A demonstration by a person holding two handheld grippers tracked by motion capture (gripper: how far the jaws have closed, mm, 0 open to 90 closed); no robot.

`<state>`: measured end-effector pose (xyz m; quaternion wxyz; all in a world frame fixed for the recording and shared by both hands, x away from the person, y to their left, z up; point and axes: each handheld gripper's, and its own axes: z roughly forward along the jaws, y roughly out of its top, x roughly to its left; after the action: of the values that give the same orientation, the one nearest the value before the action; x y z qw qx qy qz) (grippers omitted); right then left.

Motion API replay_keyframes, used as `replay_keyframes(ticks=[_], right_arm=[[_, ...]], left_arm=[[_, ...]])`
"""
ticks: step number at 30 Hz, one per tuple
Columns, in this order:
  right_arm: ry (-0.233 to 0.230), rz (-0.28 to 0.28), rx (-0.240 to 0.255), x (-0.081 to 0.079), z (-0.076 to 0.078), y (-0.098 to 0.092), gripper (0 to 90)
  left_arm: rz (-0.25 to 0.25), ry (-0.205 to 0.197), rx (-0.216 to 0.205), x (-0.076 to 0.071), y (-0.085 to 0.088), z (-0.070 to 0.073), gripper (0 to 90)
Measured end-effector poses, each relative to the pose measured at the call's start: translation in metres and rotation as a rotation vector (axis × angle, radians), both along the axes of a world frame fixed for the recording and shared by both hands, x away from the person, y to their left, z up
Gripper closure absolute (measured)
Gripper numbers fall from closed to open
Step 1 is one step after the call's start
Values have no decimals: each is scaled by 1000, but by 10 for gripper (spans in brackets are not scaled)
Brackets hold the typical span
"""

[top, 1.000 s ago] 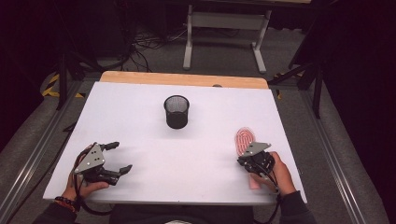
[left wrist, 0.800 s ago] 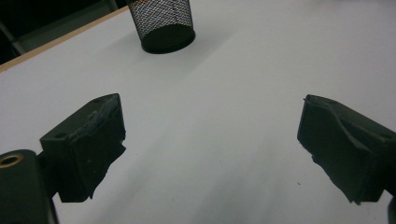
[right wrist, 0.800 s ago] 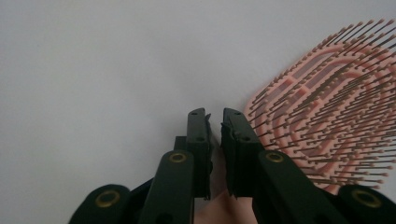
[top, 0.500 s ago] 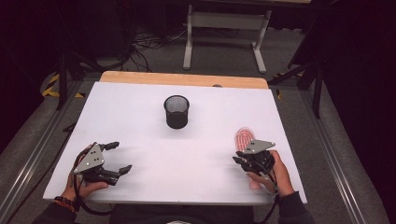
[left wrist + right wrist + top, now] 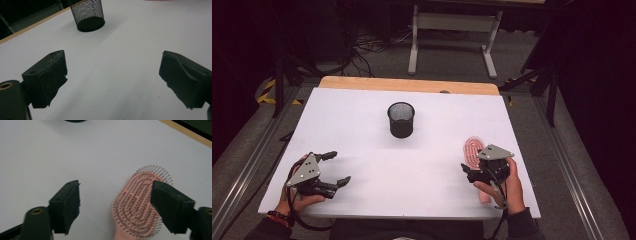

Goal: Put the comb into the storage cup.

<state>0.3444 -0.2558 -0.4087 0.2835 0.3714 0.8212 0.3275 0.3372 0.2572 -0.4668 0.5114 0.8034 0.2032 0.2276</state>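
Note:
A pink hairbrush point(image 5: 472, 148) lies bristles up on the white table point(image 5: 432, 160), near its right front; in the right gripper view the hairbrush point(image 5: 139, 202) lies just below and ahead of the jaws. My right gripper point(image 5: 469, 173) hovers over the brush's handle end. Its jaws have just been opening and now stand apart, with nothing pressed between the pads. The right gripper point(image 5: 115, 186) points along the brush head. My left gripper point(image 5: 337, 168) rests at the left front, open and empty. The left gripper point(image 5: 112, 56) faces a black mesh cup point(image 5: 87, 12).
The black mesh cup point(image 5: 401, 119) stands upright at the middle of the table, toward the back. A wooden strip point(image 5: 407, 84) runs along the far edge. Beyond it a metal stand point(image 5: 452, 30) and cables sit on the floor.
The right gripper has lifted a little above the brush and its jaws have spread apart. The brush lies where it was. The left gripper has not moved.

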Motion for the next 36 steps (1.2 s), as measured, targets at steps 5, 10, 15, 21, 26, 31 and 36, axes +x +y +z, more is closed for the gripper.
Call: replay_keyframes(ticks=[5,10,15,21,26,31,36], right_arm=[[-12,-147,40,-1,5,-12,189],[46,-273,68,-1,4,-27,169],[130,-326,73,0,-8,-30,160],[239,-310,52,3,-22,-24,162],[280,-312,35,4,-31,-21,197],[308,-321,33,7,-41,-23,347],[300,-327,41,8,-40,-25,427]], left_arm=[[-1,2,3,-1,-1,0,89],[-7,5,5,-1,-2,1,91],[-13,6,0,-2,-2,1,91],[-13,6,-4,-2,-1,1,91],[-13,7,-1,-2,-1,1,93],[-22,9,0,-2,-2,1,93],[-14,10,1,-2,-2,1,93]])
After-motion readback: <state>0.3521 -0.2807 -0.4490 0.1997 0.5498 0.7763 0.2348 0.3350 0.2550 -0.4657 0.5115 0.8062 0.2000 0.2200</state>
